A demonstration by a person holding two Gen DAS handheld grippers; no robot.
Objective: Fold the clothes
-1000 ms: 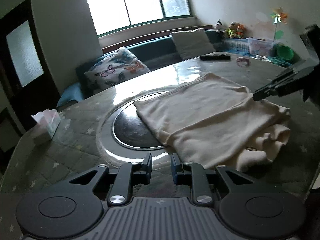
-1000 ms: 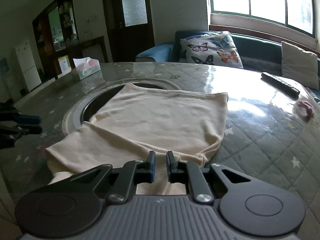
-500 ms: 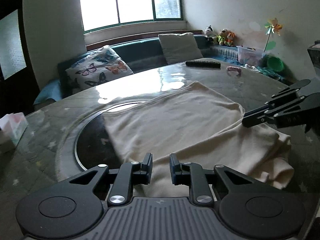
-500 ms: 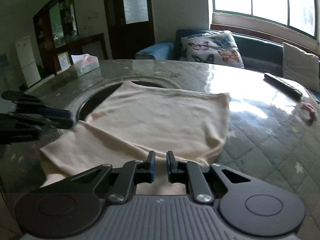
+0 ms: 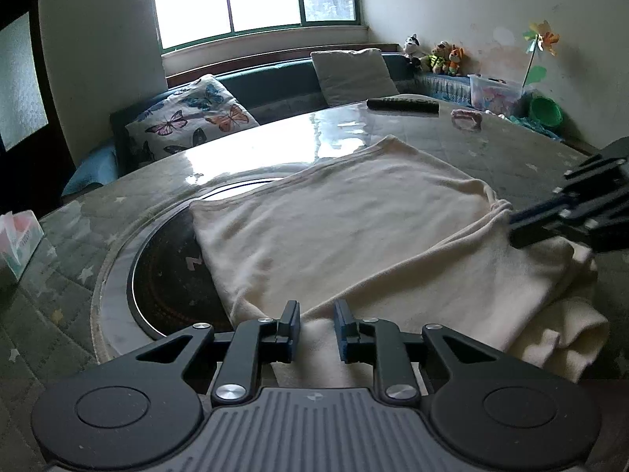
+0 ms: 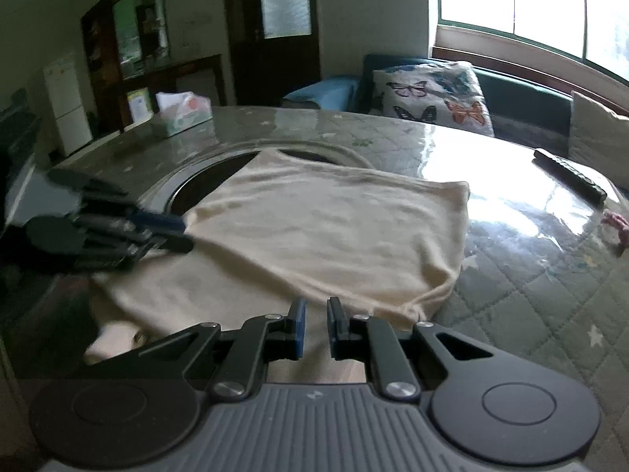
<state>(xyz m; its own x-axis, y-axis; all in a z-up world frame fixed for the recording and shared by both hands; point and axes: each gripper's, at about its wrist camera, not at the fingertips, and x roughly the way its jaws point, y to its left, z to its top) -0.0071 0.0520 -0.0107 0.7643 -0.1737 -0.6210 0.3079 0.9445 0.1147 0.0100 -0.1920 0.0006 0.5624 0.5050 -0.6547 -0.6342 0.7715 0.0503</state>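
Note:
A cream garment [image 5: 354, 232] lies folded on the round table, partly over the dark glass centre disc [image 5: 169, 275]; it also shows in the right wrist view [image 6: 334, 236]. My left gripper [image 5: 316, 324] is open a little, its tips over the garment's near left edge, fabric showing between the fingers. My right gripper [image 6: 313, 324] is open a little over the garment's opposite near edge. Each gripper appears in the other's view: the right one [image 5: 515, 232] at the garment's right corner, the left one [image 6: 184, 232] at its left corner, blurred.
A tissue box [image 5: 17, 240] stands at the table's left. A remote control [image 5: 403, 105] and a pink hair tie [image 5: 466, 117] lie at the far side. A sofa with a butterfly cushion [image 5: 188, 122] lies beyond the table edge.
Both grippers have moved in towards the garment's near corners. The left gripper swung from beside the cloth to over its edge. The garment itself has not moved.

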